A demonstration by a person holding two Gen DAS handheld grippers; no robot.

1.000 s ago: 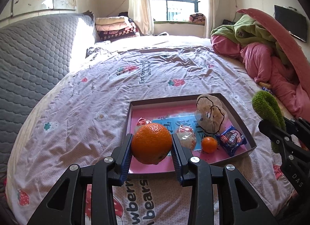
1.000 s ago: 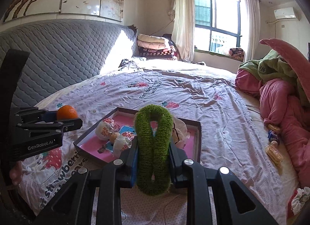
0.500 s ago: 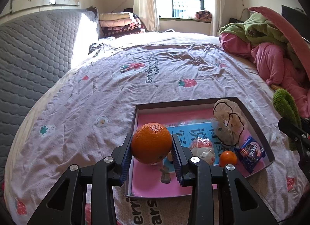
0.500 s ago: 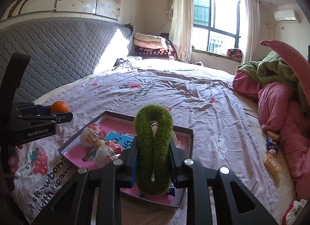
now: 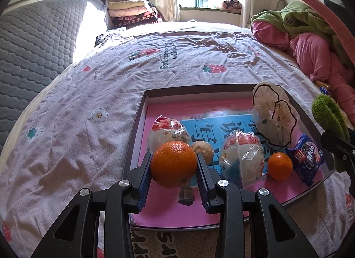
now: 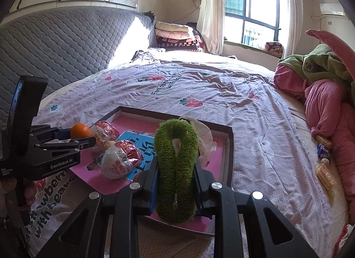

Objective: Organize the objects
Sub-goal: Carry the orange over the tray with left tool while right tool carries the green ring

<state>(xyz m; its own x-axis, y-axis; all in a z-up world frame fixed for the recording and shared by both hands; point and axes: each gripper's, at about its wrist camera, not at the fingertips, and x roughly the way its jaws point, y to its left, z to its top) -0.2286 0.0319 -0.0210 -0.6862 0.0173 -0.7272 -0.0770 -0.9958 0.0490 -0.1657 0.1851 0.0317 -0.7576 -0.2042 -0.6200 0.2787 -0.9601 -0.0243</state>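
While left tongs [image 5: 174, 170] clamp an orange [image 5: 173, 163], right tongs [image 6: 176, 177] clamp a green scrunchie [image 6: 176, 169]

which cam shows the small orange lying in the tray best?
Left wrist view. The small orange lies unobstructed on the tray floor, between a wrapped snack and the blue biscuit packet. In the right wrist view only an orange sliver peeks out beside the gripper's finger.

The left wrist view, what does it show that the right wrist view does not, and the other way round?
Only the left wrist view shows the small orange and the blue snack packet in the box.

Only the right wrist view shows snack packets beside the pink bedding.

Both show the box, the left gripper clamping the big orange, and the green scrunchie in the right gripper.
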